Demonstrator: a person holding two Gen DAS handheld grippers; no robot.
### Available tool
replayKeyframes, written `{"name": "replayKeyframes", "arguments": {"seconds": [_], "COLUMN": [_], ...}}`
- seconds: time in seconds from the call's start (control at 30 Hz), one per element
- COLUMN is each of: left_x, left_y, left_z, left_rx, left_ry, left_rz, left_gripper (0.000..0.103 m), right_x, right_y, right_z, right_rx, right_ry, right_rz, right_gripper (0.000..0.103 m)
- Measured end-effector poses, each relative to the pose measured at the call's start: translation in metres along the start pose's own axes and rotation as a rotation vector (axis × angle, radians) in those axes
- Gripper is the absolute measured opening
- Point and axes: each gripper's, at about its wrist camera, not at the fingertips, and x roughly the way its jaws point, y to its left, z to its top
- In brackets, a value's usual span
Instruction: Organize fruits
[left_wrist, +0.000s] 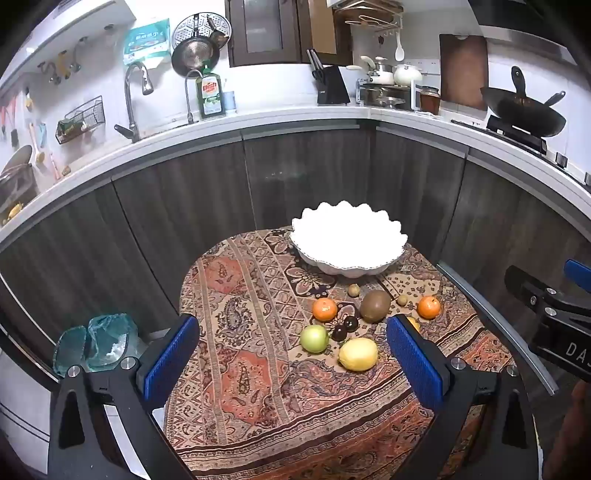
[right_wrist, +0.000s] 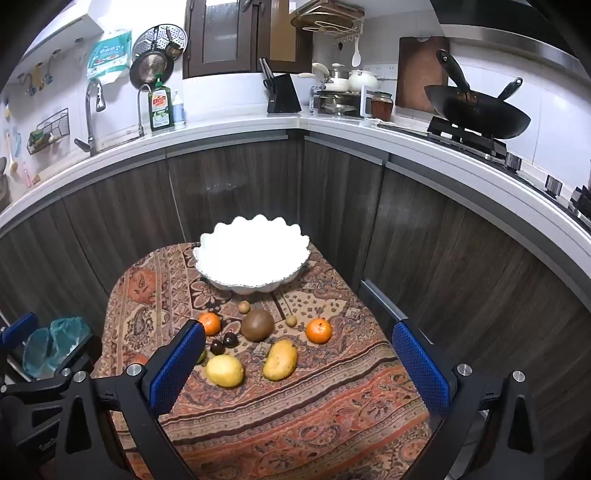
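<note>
A white bowl (right_wrist: 251, 258) with a scalloped rim sat at the far end of a small table (right_wrist: 332, 417) draped in a patterned, woven-looking cloth of rust, brown and cream. In front of the bowl, at the middle of the right wrist frame, lay the loose fruit: two tangerines (right_wrist: 319, 331), smooth and round; one brown, egg-shaped kiwi (right_wrist: 257, 325); one yellow lemon (right_wrist: 224, 370); one oblong yellow mango (right_wrist: 280, 360); two dark, glossy plums (right_wrist: 224, 343); and two tiny tan round fruits (right_wrist: 243, 307). One green apple (left_wrist: 314, 338) showed clearly only in the left wrist view, just left of the lemon.

The left gripper (left_wrist: 293, 360) stood wide apart, nothing between its two blue, ribbed pads, hovering over the near part of the cloth. The right gripper (right_wrist: 299, 363) was equally wide and held nothing, with the lemon and mango seen between its fingers but well below them.

On the counter at the upper left stood one green bottle (right_wrist: 160, 108) labelled "Dish". One black wok (right_wrist: 476, 110) rested on the stove at the upper right.
</note>
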Motion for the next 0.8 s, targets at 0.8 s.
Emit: {"name": "replayKeyframes", "arguments": {"seconds": [0.8], "left_x": [0.003], "left_y": [-0.007], "left_z": [-0.002], "left_rx": [0.006], "left_ry": [0.012], "left_rz": [-0.006], "left_gripper": [0.103], "right_x": [0.001], "right_y": [0.0], "right_z": [-0.001], "right_rx": [-0.003], "right_ry": [0.003], "right_rz": [-0.002], "right_gripper": [0.102]}}
